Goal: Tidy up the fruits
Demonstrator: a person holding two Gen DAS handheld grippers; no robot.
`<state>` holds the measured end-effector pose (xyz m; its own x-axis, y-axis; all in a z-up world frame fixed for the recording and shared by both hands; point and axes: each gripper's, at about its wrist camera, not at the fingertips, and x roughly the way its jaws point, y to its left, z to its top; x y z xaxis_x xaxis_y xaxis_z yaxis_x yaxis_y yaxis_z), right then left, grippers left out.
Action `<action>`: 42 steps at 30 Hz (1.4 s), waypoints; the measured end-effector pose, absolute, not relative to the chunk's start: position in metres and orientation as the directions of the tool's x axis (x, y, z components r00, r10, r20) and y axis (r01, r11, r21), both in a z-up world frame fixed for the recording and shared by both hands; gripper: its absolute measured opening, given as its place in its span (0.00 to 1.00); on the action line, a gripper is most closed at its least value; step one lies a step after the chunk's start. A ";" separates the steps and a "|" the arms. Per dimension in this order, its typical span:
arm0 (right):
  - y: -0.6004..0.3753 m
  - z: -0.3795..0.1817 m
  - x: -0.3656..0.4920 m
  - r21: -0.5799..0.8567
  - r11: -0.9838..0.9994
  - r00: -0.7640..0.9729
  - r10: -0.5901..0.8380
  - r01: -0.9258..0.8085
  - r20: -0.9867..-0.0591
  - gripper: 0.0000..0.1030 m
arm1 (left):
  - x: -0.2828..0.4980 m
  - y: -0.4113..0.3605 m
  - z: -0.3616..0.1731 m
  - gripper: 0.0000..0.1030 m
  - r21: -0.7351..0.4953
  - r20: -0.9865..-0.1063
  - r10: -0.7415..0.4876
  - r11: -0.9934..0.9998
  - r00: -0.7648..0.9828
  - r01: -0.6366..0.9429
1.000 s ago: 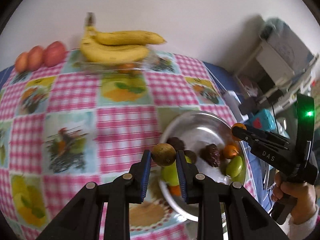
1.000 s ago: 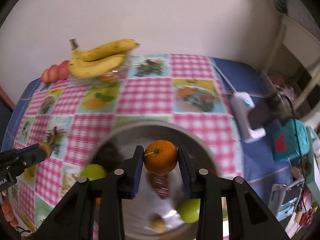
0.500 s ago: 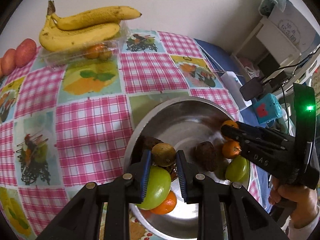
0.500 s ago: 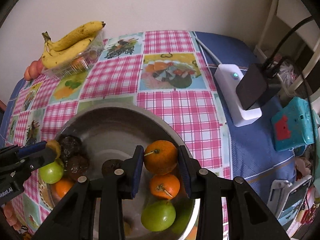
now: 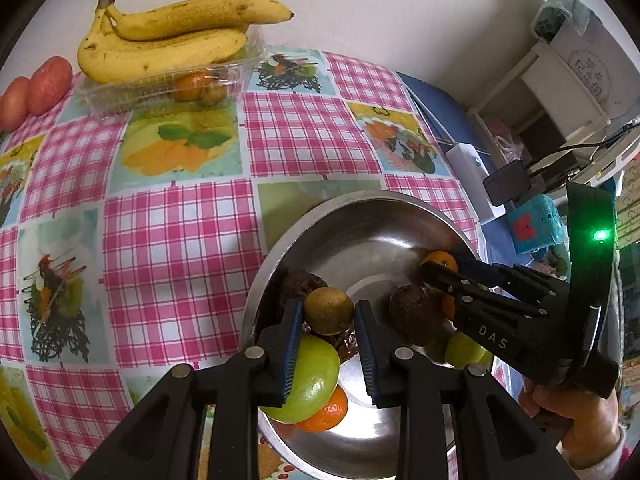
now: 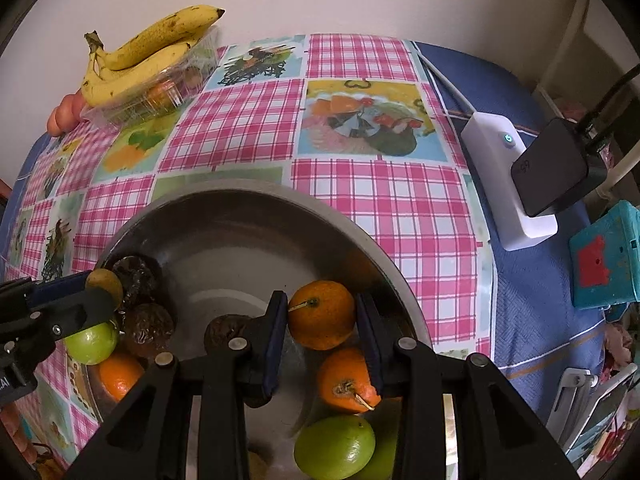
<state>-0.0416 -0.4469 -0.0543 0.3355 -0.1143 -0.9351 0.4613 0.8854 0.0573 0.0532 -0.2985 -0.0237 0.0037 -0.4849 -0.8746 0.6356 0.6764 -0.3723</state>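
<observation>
Both grippers over bowl (image 6: 384, 256): left gripper (image 5: 328, 312) clamps kiwi (image 5: 329, 311), right gripper (image 6: 322, 320) clamps orange (image 6: 322, 320).

My table wears a pink checked cloth (image 6: 384, 184) with fruit pictures, laid over a blue cover (image 6: 532, 288) that shows along the right side. On the cloth, near me, sits the steel bowl (image 6: 248, 200). At the far edge by the wall stands a clear tray (image 5: 160, 84), and just left of it lie two red apples (image 5: 48, 84). On the blue cover rest a white box (image 6: 504, 168) and a teal box (image 6: 604, 256).
</observation>
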 end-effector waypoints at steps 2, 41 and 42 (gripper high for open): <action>-0.448 -0.054 -0.042 0.065 0.882 0.335 -0.109 0.467 -0.936 0.36 | 0.053 -0.296 -0.023 0.30 -0.380 -0.873 -0.488 0.680 0.001 0.627; -0.287 -0.011 -0.099 0.116 0.845 0.435 -0.147 0.523 -0.888 0.92 | -0.001 -0.082 0.001 1.00 0.183 -0.849 -0.059 0.900 0.525 0.397; -0.281 -0.011 -0.100 0.116 0.842 0.440 -0.154 0.527 -0.885 0.92 | -0.003 -0.078 0.000 1.00 0.192 -0.848 -0.047 0.902 0.528 0.388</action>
